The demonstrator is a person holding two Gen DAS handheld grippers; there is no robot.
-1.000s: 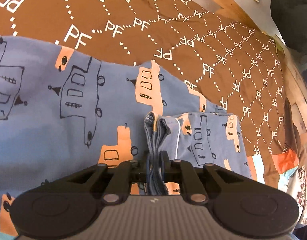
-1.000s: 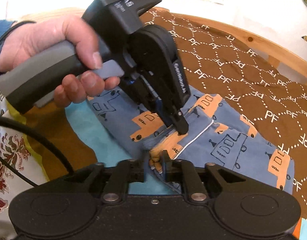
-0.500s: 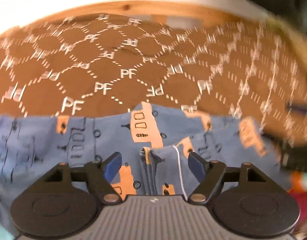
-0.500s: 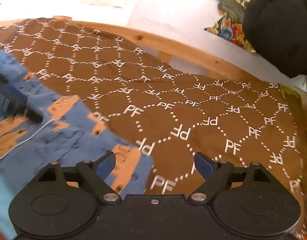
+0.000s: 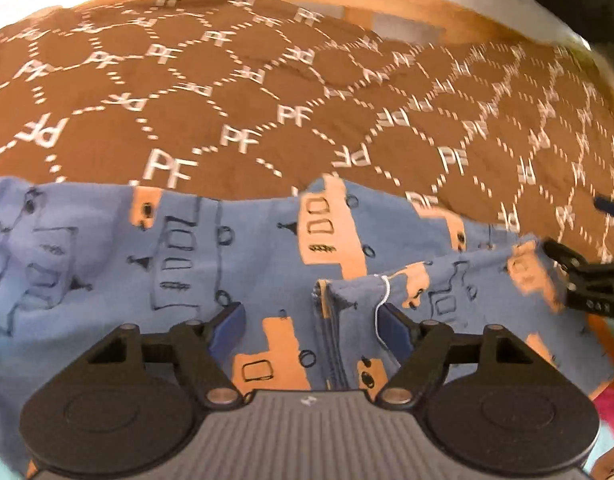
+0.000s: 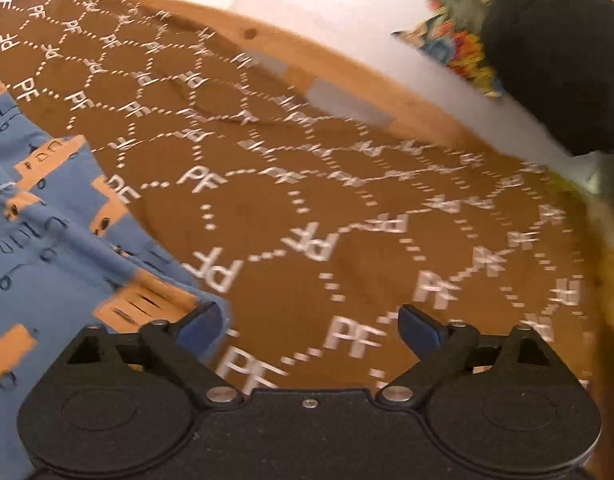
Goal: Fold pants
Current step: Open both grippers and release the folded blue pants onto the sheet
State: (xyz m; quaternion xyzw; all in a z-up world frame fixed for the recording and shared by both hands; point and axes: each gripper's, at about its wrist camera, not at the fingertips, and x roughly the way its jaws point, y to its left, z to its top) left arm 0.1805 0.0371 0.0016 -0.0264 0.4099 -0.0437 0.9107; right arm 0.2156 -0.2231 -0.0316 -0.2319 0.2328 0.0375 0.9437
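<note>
The pants (image 5: 235, 248) are blue with orange house prints and lie on a brown cloth printed with white "PF" letters (image 5: 267, 92). A folded layer with a stacked hem edge (image 5: 327, 304) lies on top of them. My left gripper (image 5: 311, 324) is open just above this folded edge, holding nothing. My right gripper (image 6: 307, 324) is open and empty over the brown cloth (image 6: 347, 220), with the pants (image 6: 47, 260) at its left finger. The right gripper's fingertip (image 5: 567, 256) shows at the right edge of the left wrist view.
A wooden rail (image 5: 347, 0) runs along the far edge of the brown cloth, with a white wall behind. A black rounded object (image 6: 559, 52) and a colourful patterned fabric (image 6: 455, 48) sit at the far right. Pink fabric (image 5: 611, 400) shows at the right.
Both grippers have opened and let go of the folded pants edge. The right gripper has swung to the right, away from the pants and over the brown cloth. The left gripper has pulled back slightly.
</note>
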